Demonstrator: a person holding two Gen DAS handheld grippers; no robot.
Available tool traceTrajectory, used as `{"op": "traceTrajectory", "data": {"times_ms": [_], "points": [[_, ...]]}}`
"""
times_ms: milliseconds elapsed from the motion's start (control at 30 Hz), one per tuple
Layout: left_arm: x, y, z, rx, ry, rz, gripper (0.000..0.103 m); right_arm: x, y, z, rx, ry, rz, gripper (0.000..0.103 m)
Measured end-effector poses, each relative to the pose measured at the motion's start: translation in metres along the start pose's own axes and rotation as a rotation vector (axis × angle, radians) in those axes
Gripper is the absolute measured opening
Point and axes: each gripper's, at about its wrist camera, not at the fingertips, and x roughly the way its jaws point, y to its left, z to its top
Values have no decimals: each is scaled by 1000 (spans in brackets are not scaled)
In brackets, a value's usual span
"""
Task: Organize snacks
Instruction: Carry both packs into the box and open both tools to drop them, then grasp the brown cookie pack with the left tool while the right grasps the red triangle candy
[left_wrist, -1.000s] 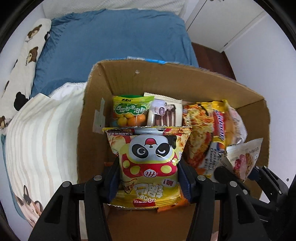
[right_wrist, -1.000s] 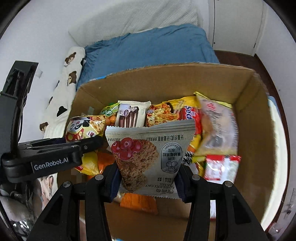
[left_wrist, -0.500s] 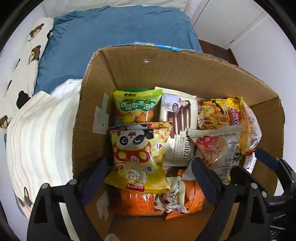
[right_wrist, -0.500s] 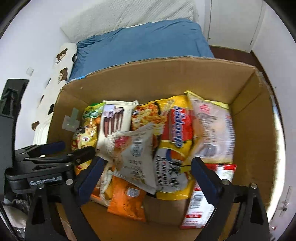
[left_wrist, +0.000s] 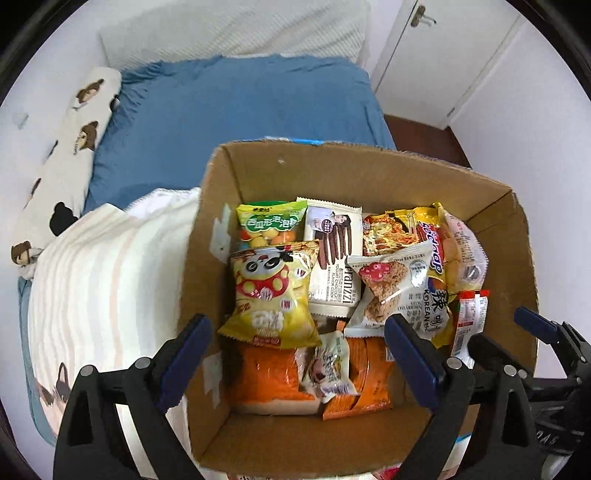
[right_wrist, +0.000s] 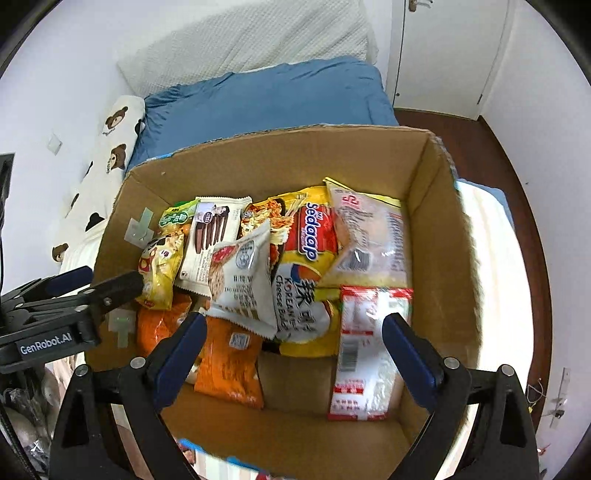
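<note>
Both the left tongs (left_wrist: 297, 354) and the right tongs (right_wrist: 291, 349) hang spread and empty above the near edge of the cardboard box (left_wrist: 388, 173). Inside the box, the panda chip bag (left_wrist: 271, 291) lies at the left and the oat cookie packet (left_wrist: 393, 291) at the middle. These look light, puffy and crushable, with slick film; a gentle pinch at a sealed edge seems safest.

A cardboard box (left_wrist: 369, 177) of snacks sits on the blue-sheeted bed (left_wrist: 236, 110).

Yellow panda snack bag (left_wrist: 271, 295), white oat cookie packet (left_wrist: 393, 286), lying atop snacks in cardboard box (left_wrist: 369, 173)
</note>
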Motion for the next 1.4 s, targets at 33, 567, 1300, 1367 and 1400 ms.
{"op": "traceTrajectory", "data": {"times_ms": [33, 567, 1300, 1367, 1400], "points": [[-3, 3, -2, -1, -15, 2, 96, -5, -1, -3, -2, -9, -4, 98], [-85, -10, -71, 13, -228, 41, 96, -104, 13, -70, -33, -213, -8, 98], [-2, 56, -195, -41, 53, 15, 96, 12, -7, -198, 217, 98, 165, 95], [13, 47, -199, 62, 95, 27, 96, 22, -9, -201, 223, 122, 164, 94], [17, 42, -202, 117, 109, 46, 96, 24, -10, -203, 220, 126, 160, 94]]}}
